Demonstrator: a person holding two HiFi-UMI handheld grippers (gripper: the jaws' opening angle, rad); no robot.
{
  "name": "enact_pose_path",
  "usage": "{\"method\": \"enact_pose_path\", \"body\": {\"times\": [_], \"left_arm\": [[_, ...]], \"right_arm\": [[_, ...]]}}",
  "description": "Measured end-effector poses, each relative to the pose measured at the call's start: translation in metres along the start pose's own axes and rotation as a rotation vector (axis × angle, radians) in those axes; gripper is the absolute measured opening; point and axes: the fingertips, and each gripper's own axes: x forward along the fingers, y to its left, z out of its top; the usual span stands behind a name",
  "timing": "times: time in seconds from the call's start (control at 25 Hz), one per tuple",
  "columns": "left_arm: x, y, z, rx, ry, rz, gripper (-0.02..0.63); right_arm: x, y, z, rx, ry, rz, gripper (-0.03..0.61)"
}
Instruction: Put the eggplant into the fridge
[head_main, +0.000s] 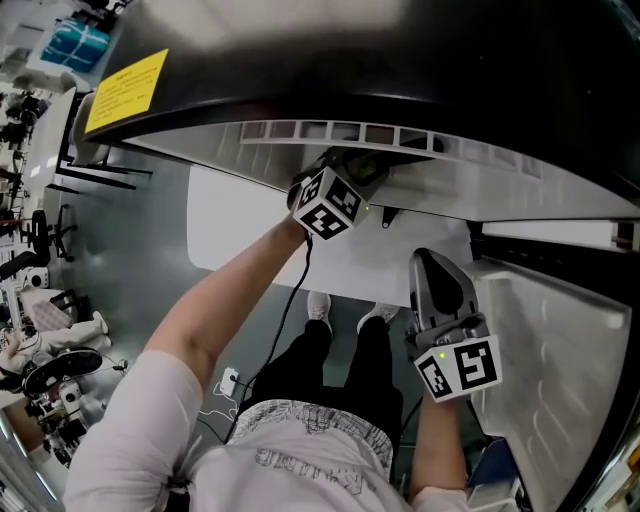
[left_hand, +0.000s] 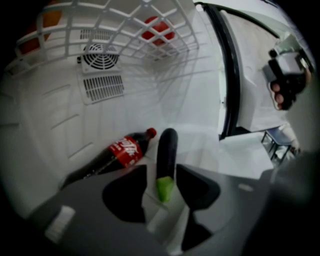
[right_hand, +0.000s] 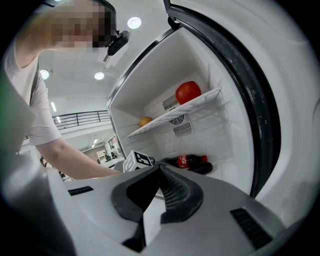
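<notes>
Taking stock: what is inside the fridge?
On the floor lie an eggplant and a cola bottle; on the shelf, a red fruit and an orange fruit. The left gripper hides the near floor.

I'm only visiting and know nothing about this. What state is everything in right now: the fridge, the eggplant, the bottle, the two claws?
Fridge door: open.
Left claw: open, jaws apart.
Right claw: shut, nothing in it.
Eggplant: lying on the fridge floor, its green end between the left claw's jaws, not gripped.
Cola bottle: lying on its side beside the eggplant, cap on.
</notes>
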Motion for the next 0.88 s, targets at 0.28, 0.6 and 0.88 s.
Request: {"method": "enact_pose_path", "body": {"times": [0.28, 0.6, 0.88], "left_arm": [[-0.009, -0.006, 0.010, -0.008, -0.032, 0.005, 0.204], [-0.036, -0.017, 0.032, -0.011, -0.102, 0.006, 0.202], [-0.064, -0.019, 0.044, -0.032, -0.142, 0.025, 0.201]], "right_arm": [[-0.005, 0.006, -0.001, -0.006, -0.007, -0.007, 0.000], [-0.010, 0.021, 0.005, -0.020, -0.031, -0.005, 0.000], [-0.016, 0.036, 0.012, -0.043, -0.039, 0.005, 0.000]]}}
